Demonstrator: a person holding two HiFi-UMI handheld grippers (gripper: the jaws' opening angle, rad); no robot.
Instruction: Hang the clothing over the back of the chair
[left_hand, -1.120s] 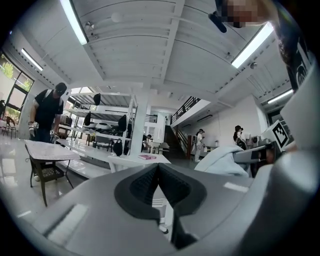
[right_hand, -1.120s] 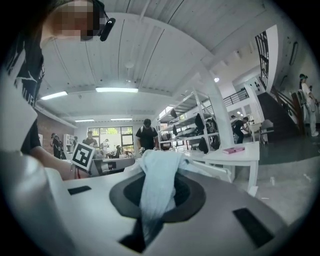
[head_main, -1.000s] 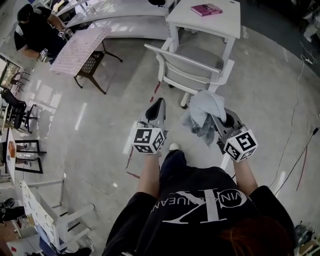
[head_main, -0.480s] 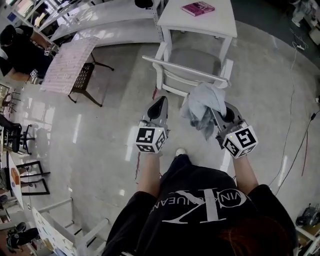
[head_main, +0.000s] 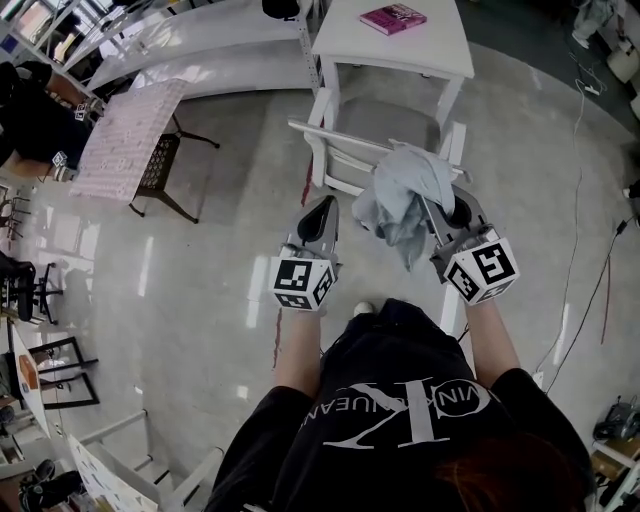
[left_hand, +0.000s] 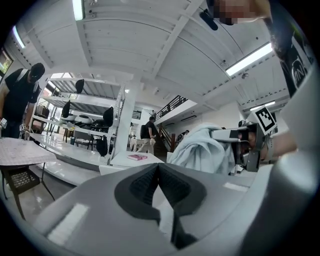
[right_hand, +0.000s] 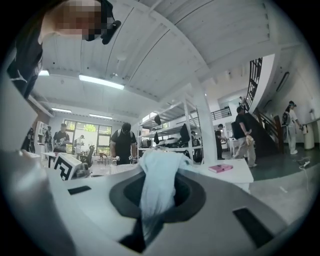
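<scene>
Clothing (head_main: 403, 192) hung in a bunch close to the back of the chair (head_main: 345, 141), pinched tight in the right gripper (head_main: 432, 208). The left gripper (head_main: 321, 207) was near the chair too, squeezed closed with nothing in it.

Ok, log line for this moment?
left gripper: shut, empty | right gripper: shut on clothing | clothing: dangling by chair back | hang: not yet done

The left forearm (head_main: 297, 345) and right forearm (head_main: 490, 340) stretched forward side by side, their grippers held level. The left gripper (head_main: 320, 205) had its jaws pressed together, nothing between them. The right gripper (head_main: 432, 215) was clamped on a cloth (head_main: 405, 185), which bunched over the jaw tips and trailed between the pads.
</scene>
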